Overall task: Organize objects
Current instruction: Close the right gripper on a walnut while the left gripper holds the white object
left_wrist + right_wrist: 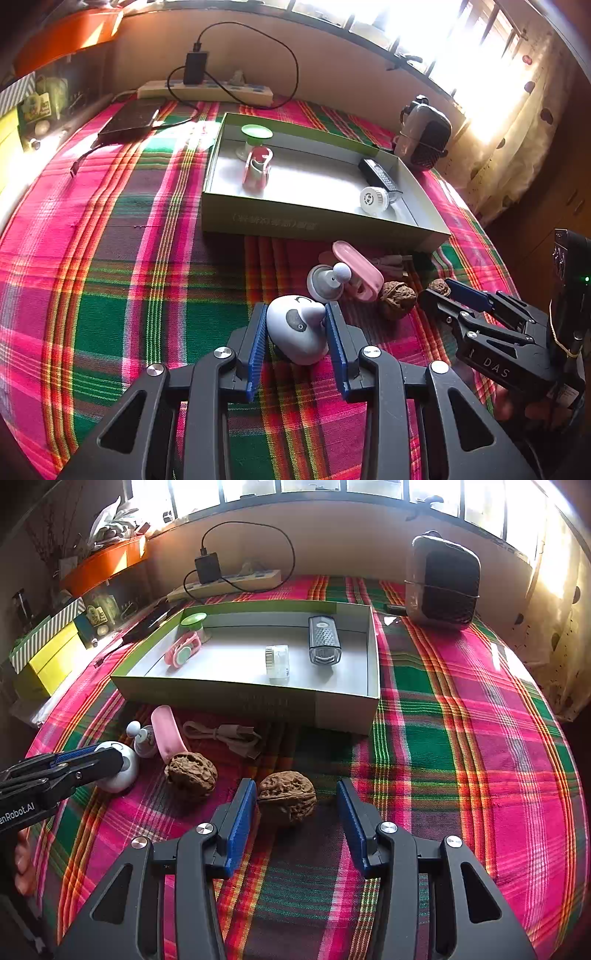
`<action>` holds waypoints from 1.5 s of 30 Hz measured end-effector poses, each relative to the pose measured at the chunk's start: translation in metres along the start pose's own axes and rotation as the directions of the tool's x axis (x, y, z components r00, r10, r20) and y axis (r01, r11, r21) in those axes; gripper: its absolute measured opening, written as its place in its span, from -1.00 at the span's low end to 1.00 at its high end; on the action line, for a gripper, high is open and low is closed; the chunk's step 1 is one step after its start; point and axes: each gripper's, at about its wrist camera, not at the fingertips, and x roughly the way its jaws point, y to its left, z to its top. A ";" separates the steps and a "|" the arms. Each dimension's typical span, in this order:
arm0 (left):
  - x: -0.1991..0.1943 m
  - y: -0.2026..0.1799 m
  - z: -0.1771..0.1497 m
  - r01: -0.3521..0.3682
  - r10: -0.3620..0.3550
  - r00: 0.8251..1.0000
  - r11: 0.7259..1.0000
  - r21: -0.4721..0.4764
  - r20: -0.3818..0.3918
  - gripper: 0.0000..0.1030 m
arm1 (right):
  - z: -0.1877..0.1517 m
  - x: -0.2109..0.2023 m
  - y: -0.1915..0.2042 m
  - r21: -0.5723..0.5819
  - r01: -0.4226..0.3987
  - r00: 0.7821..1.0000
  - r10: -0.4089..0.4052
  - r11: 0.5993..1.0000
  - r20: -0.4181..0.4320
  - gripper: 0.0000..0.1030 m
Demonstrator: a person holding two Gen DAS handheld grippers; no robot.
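A white egg-shaped panda toy (297,328) rests on the plaid cloth with my left gripper (295,321) shut on it, both blue pads against its sides. In the right wrist view the same toy (120,771) shows at the left gripper (110,755). My right gripper (295,794) is open around a walnut (286,801); the left pad touches the shell and a gap remains at the right pad. A second walnut (191,771) lies between the two grippers. Just beyond are a pink case (168,731), a small white knob piece (142,738) and a coiled cable (229,736).
An open green-grey box (221,696) beyond the loose items holds a green-topped piece (192,622), a pink gadget (183,650), a white cylinder (277,661) and a black light (324,638). A small fan (443,583) stands back right, a power strip (225,581) by the wall, yellow boxes (48,661) left.
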 end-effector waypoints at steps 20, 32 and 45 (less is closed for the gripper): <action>0.001 0.001 0.000 0.000 0.000 1.000 1.000 0.001 0.001 -0.43 | -0.001 -0.001 0.001 -0.011 0.019 1.000 -0.019 1.000 0.002 -0.35; 0.000 0.000 0.000 -0.001 0.001 1.000 1.000 0.001 0.001 -0.43 | -0.001 -0.001 0.002 -0.017 0.021 1.000 -0.021 1.000 0.002 -0.37; -0.001 0.000 0.000 0.000 0.000 1.000 1.000 0.003 -0.001 -0.44 | -0.001 -0.002 0.002 -0.016 0.016 1.000 -0.016 1.000 0.003 -0.37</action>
